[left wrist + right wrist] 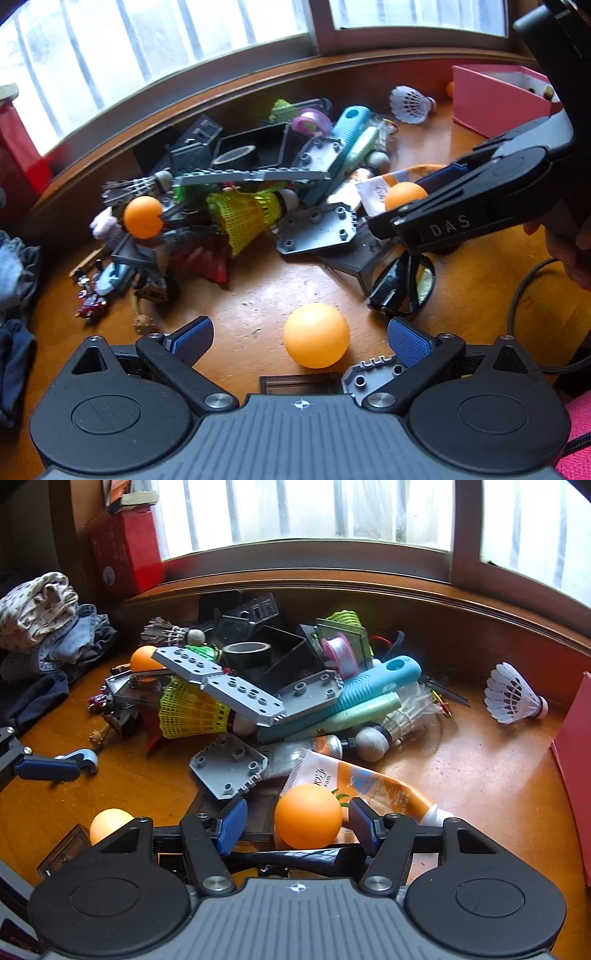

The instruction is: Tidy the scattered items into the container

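I am straddling one orange ball [307, 816] with my half-open right gripper [297, 825], pads not yet touching, and another ball [316, 335] with my wide left gripper [300, 338], because loose balls roll, while the pink container [491, 98] is waiting far right.

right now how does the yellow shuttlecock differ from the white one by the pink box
The yellow shuttlecock has a neon mesh skirt; the white shuttlecock has feathers with dark marks. The yellow one is wedged in the pile under a grey brick plate; the white one lies alone on bare wood near the pink box. Both lie on their sides, untouched by either gripper.
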